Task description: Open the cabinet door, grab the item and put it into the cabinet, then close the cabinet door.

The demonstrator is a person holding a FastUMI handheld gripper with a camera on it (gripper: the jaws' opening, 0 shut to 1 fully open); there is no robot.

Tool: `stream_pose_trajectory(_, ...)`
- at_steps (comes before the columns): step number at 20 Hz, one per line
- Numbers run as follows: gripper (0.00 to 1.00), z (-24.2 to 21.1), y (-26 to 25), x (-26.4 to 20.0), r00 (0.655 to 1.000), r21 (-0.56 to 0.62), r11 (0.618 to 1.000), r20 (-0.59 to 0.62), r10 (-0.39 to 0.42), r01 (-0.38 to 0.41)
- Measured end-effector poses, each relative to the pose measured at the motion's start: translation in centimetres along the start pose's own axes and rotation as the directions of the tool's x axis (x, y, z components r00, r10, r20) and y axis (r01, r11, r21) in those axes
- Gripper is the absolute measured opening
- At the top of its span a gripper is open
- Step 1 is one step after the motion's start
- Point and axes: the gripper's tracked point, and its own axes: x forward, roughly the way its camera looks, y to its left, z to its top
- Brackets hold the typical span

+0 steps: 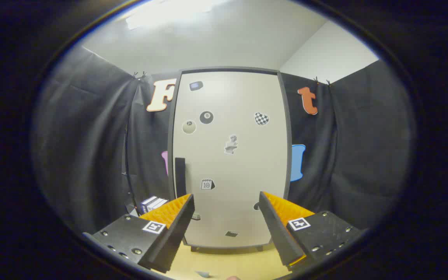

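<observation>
Tool [226, 202] fingers apart, empty, before one closed cabinet door [230, 155].

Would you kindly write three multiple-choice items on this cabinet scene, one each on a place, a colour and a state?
1. Where is the dark handle on the cabinet door?
A. along its left edge
B. across its top
C. at its right edge

2. What colour is the door's face?
A. red
B. off-white
C. green

3. How is the claw?
A. shut on the handle
B. shut on a box
C. open, holding nothing

Answers:
1 A, the upright dark bar sits by the door's left edge.
2 B, the panel is pale with small stickers.
3 C, the fingers stand apart with the closed door beyond them.
</observation>
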Motion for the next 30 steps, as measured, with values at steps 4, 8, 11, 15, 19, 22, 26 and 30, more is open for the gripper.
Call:
stream_pose_trajectory(4, 0.98, -1.0, 0.0, -0.3, 0.999, -0.042, 0.999, -0.046, -0.015, 0.013)
stream_pose_trajectory(8, 0.99, -0.7, 0.1, -0.4, 0.999, -0.037, 0.999, -0.037, -0.019, 0.017)
stream_pose_trajectory(11, 0.99, -0.7, -0.2, -0.4, 0.999, -0.038, 0.999, -0.044, -0.031, 0.029)
stream_pose_trajectory(15, 0.99, -0.6, -0.3, 0.0, 0.999, -0.029, 0.999, -0.042, -0.031, 0.029)
stream_pose_trajectory(19, 0.99, -0.7, 0.1, 0.4, 0.998, -0.034, 0.999, -0.050, -0.025, 0.023)
stream_pose_trajectory(22, 0.99, -1.3, 0.5, 1.0, 0.997, -0.037, 0.999, -0.071, -0.019, 0.016)
stream_pose_trajectory(26, 0.99, -1.9, 2.3, 2.9, 0.997, -0.032, 0.999, -0.076, 0.006, -0.009)
stream_pose_trajectory(30, 0.99, -3.2, 5.6, 5.3, 0.995, -0.015, 0.999, -0.094, 0.046, -0.048)
